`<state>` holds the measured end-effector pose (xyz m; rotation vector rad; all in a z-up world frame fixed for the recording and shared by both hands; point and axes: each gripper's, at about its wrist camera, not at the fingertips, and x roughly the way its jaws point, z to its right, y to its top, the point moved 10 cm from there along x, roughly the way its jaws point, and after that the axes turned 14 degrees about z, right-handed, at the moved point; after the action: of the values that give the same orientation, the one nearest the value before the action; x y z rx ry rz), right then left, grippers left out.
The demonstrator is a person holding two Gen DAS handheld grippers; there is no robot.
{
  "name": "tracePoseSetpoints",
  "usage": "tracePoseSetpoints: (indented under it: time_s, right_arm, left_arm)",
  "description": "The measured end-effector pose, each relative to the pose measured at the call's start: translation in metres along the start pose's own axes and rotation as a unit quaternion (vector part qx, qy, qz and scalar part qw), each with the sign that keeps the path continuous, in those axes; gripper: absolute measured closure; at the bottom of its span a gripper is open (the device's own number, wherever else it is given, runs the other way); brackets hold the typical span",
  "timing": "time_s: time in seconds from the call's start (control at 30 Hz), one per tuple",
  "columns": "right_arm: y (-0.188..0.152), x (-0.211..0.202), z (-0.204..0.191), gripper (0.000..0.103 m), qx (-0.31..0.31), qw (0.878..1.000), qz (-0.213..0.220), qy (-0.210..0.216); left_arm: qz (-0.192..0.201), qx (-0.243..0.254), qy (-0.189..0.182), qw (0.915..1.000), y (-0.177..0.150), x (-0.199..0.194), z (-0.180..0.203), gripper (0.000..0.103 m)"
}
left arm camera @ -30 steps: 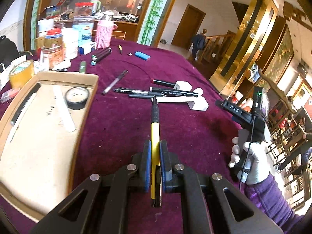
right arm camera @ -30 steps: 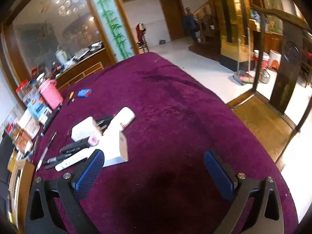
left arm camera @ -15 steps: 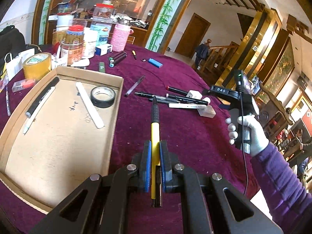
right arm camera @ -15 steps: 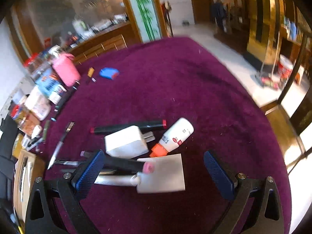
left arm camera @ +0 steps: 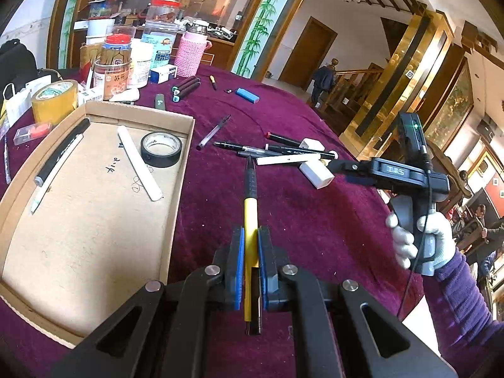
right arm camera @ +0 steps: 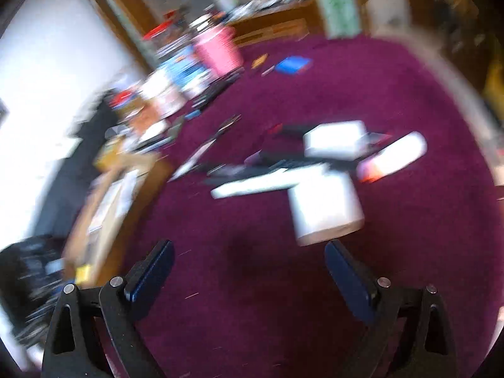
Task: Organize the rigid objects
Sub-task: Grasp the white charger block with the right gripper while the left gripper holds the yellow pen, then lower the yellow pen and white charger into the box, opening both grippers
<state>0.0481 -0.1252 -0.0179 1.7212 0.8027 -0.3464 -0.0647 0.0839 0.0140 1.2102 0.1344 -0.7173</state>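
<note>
yellow pen (left arm camera: pixel 251 217) clamped in left gripper (left arm camera: pixel 251 263), pointing forward, right gripper (right arm camera: pixel 249 266) spread wide, empty

Perhaps a hotel lobby, gilded pillars (left arm camera: pixel 393 72), wooden staircase (left arm camera: pixel 343 88), purple-clothed table (left arm camera: pixel 315 220)

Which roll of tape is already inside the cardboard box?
The black roll of tape, lying flat in the cardboard box near its far right corner. The yellow-brown roll stands outside, beyond the box's far left corner.
</note>
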Motion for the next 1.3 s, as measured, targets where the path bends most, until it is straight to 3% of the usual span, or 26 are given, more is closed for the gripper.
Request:
tracePoseSetpoints:
  time_s: [0.1, 0.27, 0.37, 0.43, 0.47, 0.7, 1.0, 1.3]
  right_arm:
    - [0.011, 0.003, 0.017, 0.005, -0.005, 0.998, 0.025, -0.059]
    - [0.008, 0.033, 0.031, 0.006, -0.026, 0.996, -0.003, -0.087]
    - [0.004, 0.050, 0.039, 0.028, -0.041, 0.994, -0.020, -0.097]
    - [0.002, 0.055, 0.045, 0.052, -0.046, 0.992, -0.025, -0.115]
    - [-0.001, 0.055, 0.050, 0.052, -0.047, 0.991, -0.032, -0.122]
    - [-0.020, 0.030, 0.045, 0.053, -0.009, 0.995, -0.041, -0.094]
    - [-0.056, -0.010, 0.005, 0.053, 0.096, 0.995, -0.035, 0.016]
    - [-0.030, -0.028, -0.034, 0.052, 0.112, 0.992, 0.008, 0.062]
  left_arm:
    - [0.003, 0.001, 0.001, 1.0000, 0.001, -0.004, 0.001, 0.095]
    - [0.003, 0.006, 0.003, 1.0000, 0.000, -0.007, 0.001, 0.095]
    - [0.004, 0.003, 0.007, 1.0000, 0.001, -0.007, -0.002, 0.095]
    - [0.003, 0.001, 0.010, 0.9999, 0.002, -0.007, -0.006, 0.095]
    - [0.003, 0.000, 0.011, 0.9999, 0.002, -0.006, -0.007, 0.095]
    - [0.004, -0.010, 0.013, 0.9999, 0.002, -0.007, -0.016, 0.095]
    - [0.020, -0.033, 0.042, 0.9984, 0.012, -0.023, -0.052, 0.095]
    - [0.029, -0.065, 0.106, 0.9919, 0.030, -0.041, -0.118, 0.095]
